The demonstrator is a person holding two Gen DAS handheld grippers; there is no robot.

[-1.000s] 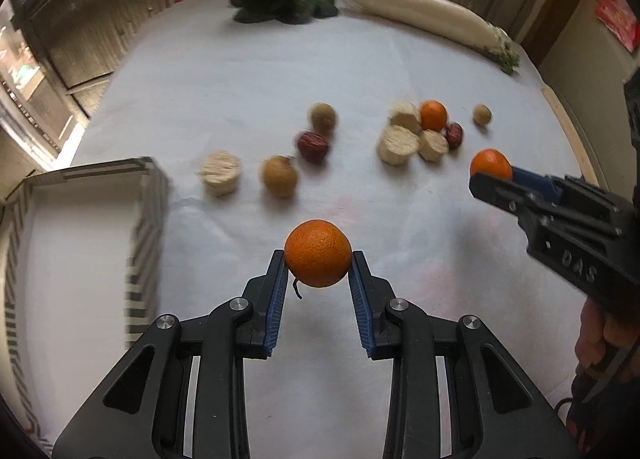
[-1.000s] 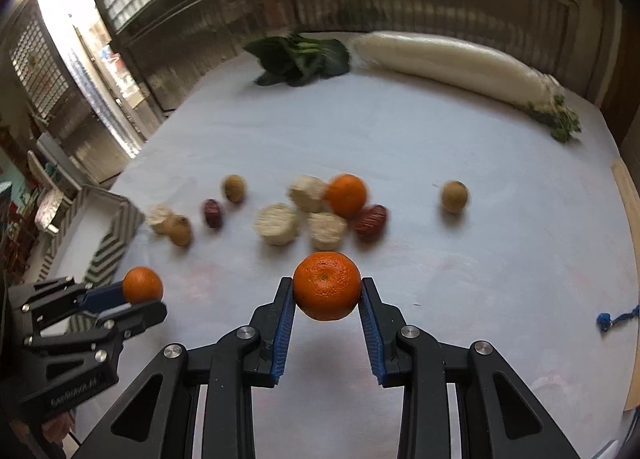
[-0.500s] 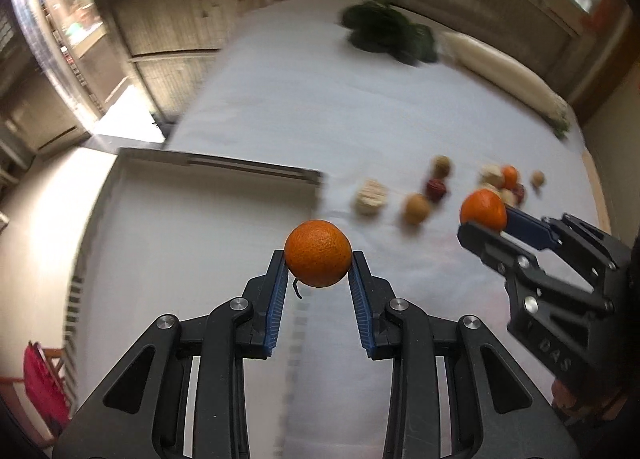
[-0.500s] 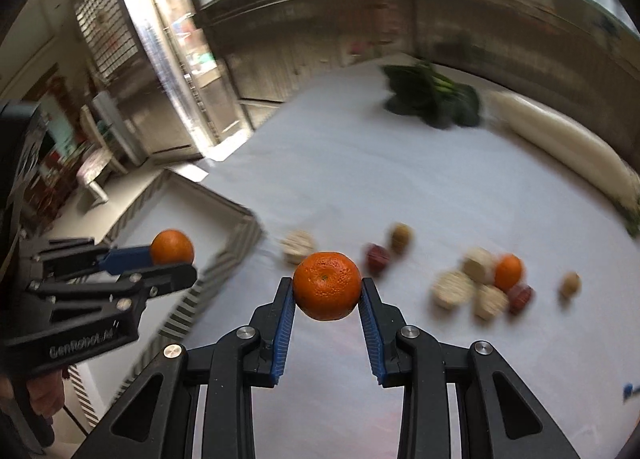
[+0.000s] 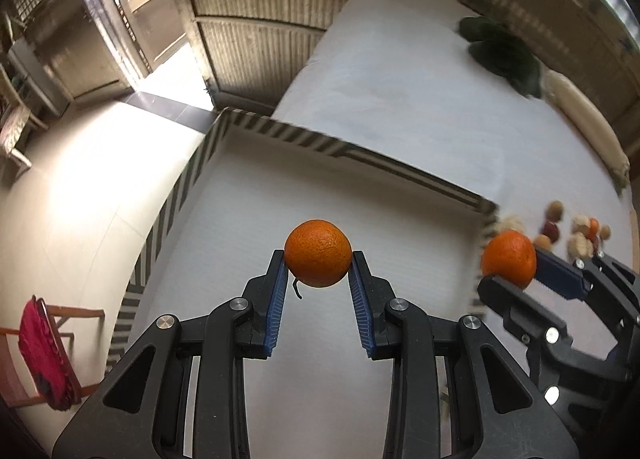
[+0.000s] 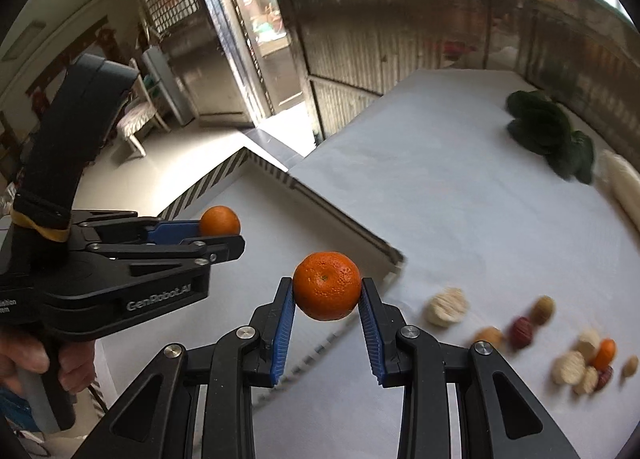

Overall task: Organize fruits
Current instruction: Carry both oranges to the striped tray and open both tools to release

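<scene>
My left gripper [image 5: 318, 259] is shut on an orange tangerine [image 5: 318, 253] and holds it in the air above the inside of a white box with a striped rim [image 5: 280, 127]. My right gripper [image 6: 326, 291] is shut on a second tangerine [image 6: 326, 285] near the box's right edge [image 6: 344, 225]. In the left wrist view the right gripper's tangerine [image 5: 509, 258] shows at the right. In the right wrist view the left gripper's tangerine [image 6: 219, 221] shows over the box. Several small fruits and pale pieces [image 6: 520, 331] lie on the white table [image 6: 440, 195].
Dark leafy greens [image 6: 548, 135] and a long white radish [image 6: 624, 191] lie at the table's far end. Another tangerine [image 6: 606, 353] sits among the loose pieces. A red chair [image 5: 44, 355] stands on the floor left of the box. An open doorway lies beyond the table.
Both grippers have swung left with their tangerines, from over the table to the box. The left tangerine now hangs over the box's inside; the loose fruits have slid to the right of both views.
</scene>
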